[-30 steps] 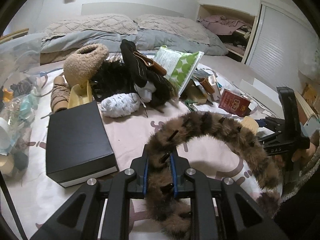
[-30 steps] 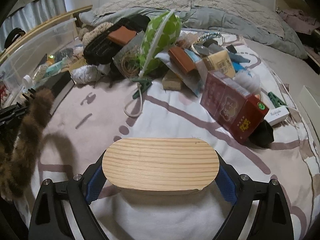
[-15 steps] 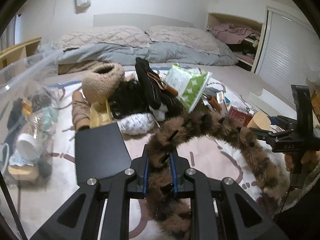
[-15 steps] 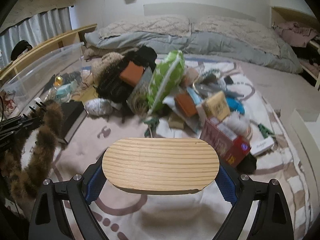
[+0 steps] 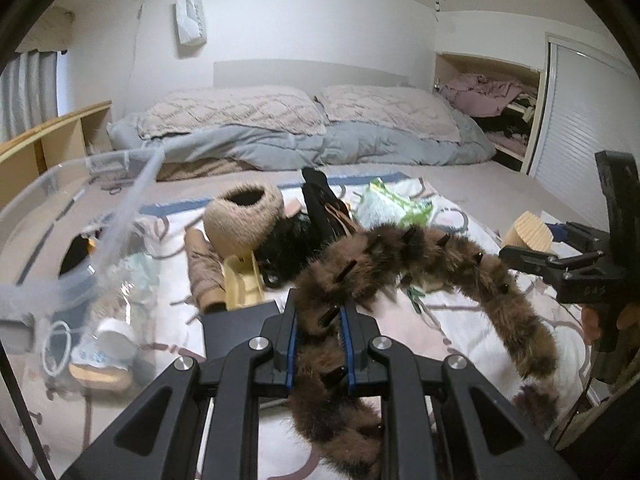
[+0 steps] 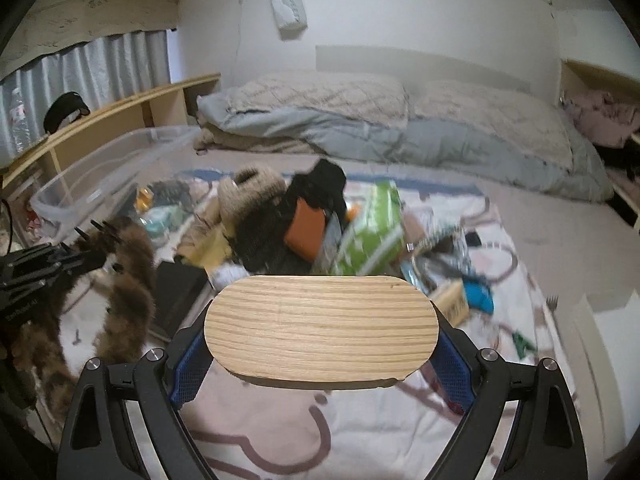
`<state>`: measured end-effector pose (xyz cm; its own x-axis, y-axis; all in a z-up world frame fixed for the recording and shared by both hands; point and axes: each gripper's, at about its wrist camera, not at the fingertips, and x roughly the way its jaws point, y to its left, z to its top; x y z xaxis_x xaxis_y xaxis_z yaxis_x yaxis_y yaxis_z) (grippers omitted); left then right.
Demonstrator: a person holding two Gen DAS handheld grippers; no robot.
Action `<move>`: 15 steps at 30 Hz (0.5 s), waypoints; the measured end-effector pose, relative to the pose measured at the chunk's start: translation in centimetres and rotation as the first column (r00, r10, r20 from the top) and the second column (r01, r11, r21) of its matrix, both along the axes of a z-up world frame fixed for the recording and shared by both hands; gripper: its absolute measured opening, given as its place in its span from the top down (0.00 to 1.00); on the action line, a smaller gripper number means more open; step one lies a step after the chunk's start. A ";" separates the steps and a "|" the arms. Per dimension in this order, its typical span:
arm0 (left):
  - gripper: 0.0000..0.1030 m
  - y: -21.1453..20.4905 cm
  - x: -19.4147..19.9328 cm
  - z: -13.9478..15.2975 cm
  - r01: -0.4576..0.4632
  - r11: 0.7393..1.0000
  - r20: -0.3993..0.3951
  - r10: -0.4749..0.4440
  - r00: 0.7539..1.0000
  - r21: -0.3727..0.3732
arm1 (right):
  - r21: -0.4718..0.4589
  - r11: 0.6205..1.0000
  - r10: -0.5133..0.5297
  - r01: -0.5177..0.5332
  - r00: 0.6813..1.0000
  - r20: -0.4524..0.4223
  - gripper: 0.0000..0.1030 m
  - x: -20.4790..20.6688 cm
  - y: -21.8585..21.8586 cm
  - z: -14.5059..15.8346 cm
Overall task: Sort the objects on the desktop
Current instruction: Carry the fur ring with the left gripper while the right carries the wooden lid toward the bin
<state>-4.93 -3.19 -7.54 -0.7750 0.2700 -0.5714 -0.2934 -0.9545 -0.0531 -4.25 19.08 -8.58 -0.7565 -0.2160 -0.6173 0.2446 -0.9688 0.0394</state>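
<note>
My left gripper (image 5: 319, 316) is shut on a brown furry headband with dark teeth (image 5: 420, 256), which arches up and to the right above the bed. My right gripper (image 6: 320, 356) is shut on a wide oval wooden lid (image 6: 320, 324), its blue pads pressed on the two ends, held flat above the blanket. In the left wrist view the right gripper (image 5: 560, 254) shows at the right edge with the wooden lid (image 5: 526, 234). In the right wrist view the left gripper (image 6: 60, 262) and the headband (image 6: 128, 280) appear at the left.
A pile lies mid-bed: beige fuzzy slipper (image 5: 244, 220), black clothes (image 5: 320, 204), green-dotted pouch (image 6: 370, 232), orange wallet (image 6: 306, 226), black box (image 6: 178, 292). A clear plastic bin (image 5: 60, 248) with several small items stands at the left. Pillows and a grey duvet (image 5: 320, 140) lie behind.
Both grippers have risen and tilted up with their loads, so the views now take in more of the wall and pillows. The pile and black box sit lower and farther off.
</note>
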 end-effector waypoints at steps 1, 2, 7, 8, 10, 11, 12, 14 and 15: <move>0.83 -0.2 0.0 0.6 -0.007 1.000 -0.008 0.007 1.000 0.000 | 0.003 1.000 0.005 -0.005 1.000 -0.010 0.09 0.0 -0.3 0.6; 0.83 -0.4 -0.1 0.9 -0.011 1.000 -0.014 0.011 1.000 0.000 | 0.005 1.000 0.009 -0.009 1.000 -0.018 0.09 0.0 -0.5 1.2; 0.83 -1.5 -0.1 3.1 -0.044 0.999 -0.045 0.044 0.998 0.002 | 0.002 0.999 0.033 -0.033 0.999 -0.037 0.09 -0.6 -1.7 4.1; 0.83 -1.8 -0.1 3.6 -0.052 0.999 -0.055 0.052 0.997 -0.001 | 0.003 0.999 0.037 -0.037 0.998 -0.042 0.09 -0.5 -2.0 4.6; 0.83 -2.4 0.0 5.0 -0.071 0.997 -0.079 0.070 0.994 -0.006 | 0.000 0.999 0.043 -0.043 0.998 -0.056 0.09 -0.7 -2.6 5.8; 0.83 -2.6 0.0 5.4 -0.078 0.997 -0.086 0.077 0.993 -0.006 | -0.006 0.999 0.045 -0.045 0.997 -0.061 0.09 -0.9 -2.8 6.4; 0.83 -2.8 0.0 5.9 -0.088 0.996 -0.094 0.086 0.992 -0.007 | -0.015 0.999 0.045 -0.046 0.997 -0.066 0.09 -1.0 -3.1 7.0; 0.83 -3.3 -0.1 6.9 -0.107 0.994 -0.107 0.105 0.989 -0.008 | -0.026 0.999 0.043 -0.045 0.996 -0.075 0.09 -1.1 -3.5 7.9; 0.83 -3.6 -0.2 7.5 -0.118 0.993 -0.113 0.116 0.987 -0.011 | -0.031 0.999 0.042 -0.044 0.996 -0.082 0.09 -1.2 -3.9 8.4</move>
<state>-5.11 -6.76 -0.09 -0.8601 0.1646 -0.4828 -0.1828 -0.9831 -0.0094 -5.47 15.20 -0.19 -0.7934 -0.2688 -0.5462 0.2896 -0.9559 0.0497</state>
